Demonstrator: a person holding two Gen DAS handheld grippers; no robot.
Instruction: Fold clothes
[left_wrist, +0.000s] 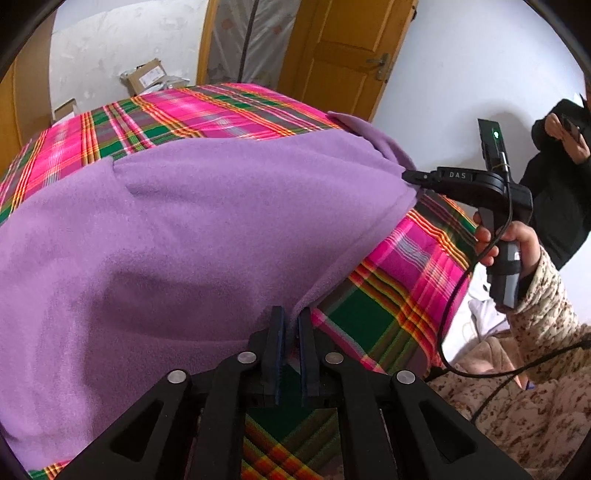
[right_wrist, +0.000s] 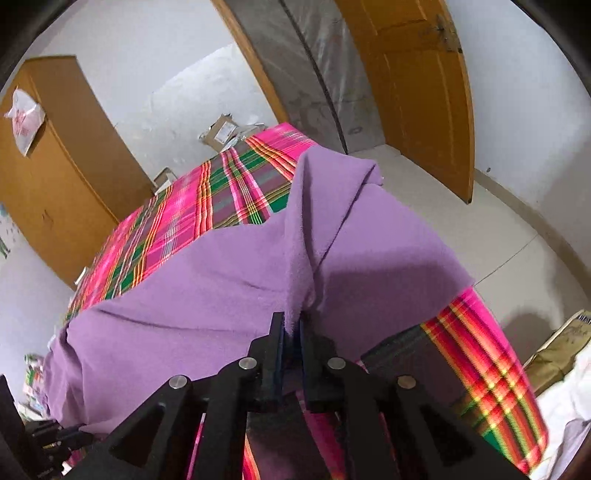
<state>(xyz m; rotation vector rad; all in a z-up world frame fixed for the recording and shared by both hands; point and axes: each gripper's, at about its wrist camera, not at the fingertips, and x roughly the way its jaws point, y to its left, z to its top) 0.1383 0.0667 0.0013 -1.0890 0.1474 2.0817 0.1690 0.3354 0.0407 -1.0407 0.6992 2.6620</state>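
Here, purple garment lengthwise across bed

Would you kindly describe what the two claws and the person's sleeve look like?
Both claws are matte black, with angular linkage arms, round silver pivot pins and flat dark-blue pads. The left claw and right claw look alike. Seen from the left wrist, the right one carries white "DAS" lettering, a green light, a black cable and a grey-black handle. The sleeve is beige with a brown speckled pattern.

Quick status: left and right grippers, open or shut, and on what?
Left gripper: shut on the edge of the purple garment.
Right gripper: shut on a pinched fold of the purple garment.
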